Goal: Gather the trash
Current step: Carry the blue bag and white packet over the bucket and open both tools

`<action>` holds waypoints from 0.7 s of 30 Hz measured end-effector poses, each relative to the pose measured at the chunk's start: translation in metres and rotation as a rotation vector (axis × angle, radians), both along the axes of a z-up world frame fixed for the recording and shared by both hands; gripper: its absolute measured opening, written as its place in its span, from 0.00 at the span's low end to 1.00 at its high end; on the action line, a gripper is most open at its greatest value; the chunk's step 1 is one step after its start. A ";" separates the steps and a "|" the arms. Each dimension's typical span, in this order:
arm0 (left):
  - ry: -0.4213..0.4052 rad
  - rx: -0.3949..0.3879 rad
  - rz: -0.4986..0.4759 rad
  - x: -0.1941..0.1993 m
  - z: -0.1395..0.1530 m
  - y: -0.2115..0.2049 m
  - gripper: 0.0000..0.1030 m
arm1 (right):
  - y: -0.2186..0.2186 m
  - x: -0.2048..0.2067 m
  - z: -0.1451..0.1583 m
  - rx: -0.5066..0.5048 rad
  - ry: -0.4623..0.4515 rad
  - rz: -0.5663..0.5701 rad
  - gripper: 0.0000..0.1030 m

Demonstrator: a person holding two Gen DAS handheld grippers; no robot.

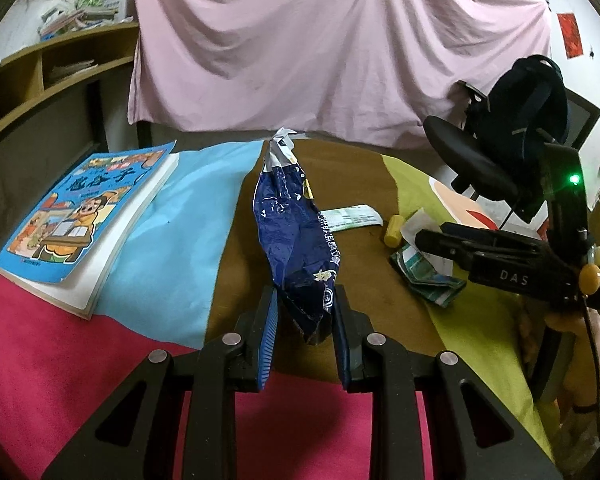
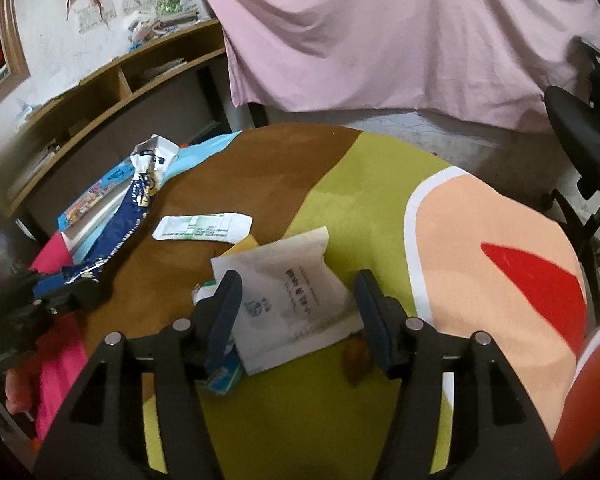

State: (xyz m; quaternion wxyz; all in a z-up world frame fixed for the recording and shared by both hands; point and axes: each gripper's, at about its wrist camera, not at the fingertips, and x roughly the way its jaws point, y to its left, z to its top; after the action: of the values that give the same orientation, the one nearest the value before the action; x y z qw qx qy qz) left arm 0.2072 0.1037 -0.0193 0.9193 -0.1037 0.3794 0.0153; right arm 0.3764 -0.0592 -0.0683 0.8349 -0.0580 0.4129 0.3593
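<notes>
A crumpled dark blue snack bag stands up between the blue pads of my left gripper, which is shut on its lower end. The same bag shows at the left of the right wrist view. My right gripper is open, its fingers on either side of a white paper bag that lies flat on the table. A teal packet and a brown scrap stick out from under the paper. A white receipt lies farther back. From the left wrist view, the right gripper hovers over that pile.
A round table carries a cloth in pink, blue, brown and green patches. A thick children's book lies at the left. A yellow cylinder sits by the pile. A black office chair with a backpack stands at the right.
</notes>
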 end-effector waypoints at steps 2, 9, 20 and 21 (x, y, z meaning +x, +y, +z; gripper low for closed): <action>0.002 -0.010 0.002 -0.001 0.000 0.003 0.21 | 0.007 0.005 -0.004 -0.022 0.022 0.027 0.85; 0.006 -0.032 0.005 0.000 0.000 0.007 0.21 | 0.010 -0.006 -0.010 -0.020 0.049 0.085 0.86; -0.014 -0.005 0.006 -0.006 0.003 0.002 0.21 | 0.010 -0.028 -0.011 -0.034 0.036 0.107 0.45; -0.017 -0.001 0.005 -0.007 0.003 0.001 0.21 | 0.010 -0.029 -0.011 -0.035 0.032 0.107 0.43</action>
State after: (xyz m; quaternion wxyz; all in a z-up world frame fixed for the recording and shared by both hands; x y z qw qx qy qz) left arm 0.2006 0.1047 -0.0158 0.9224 -0.1053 0.3713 0.0167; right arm 0.3471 -0.0490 -0.0790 0.8066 -0.0887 0.4289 0.3970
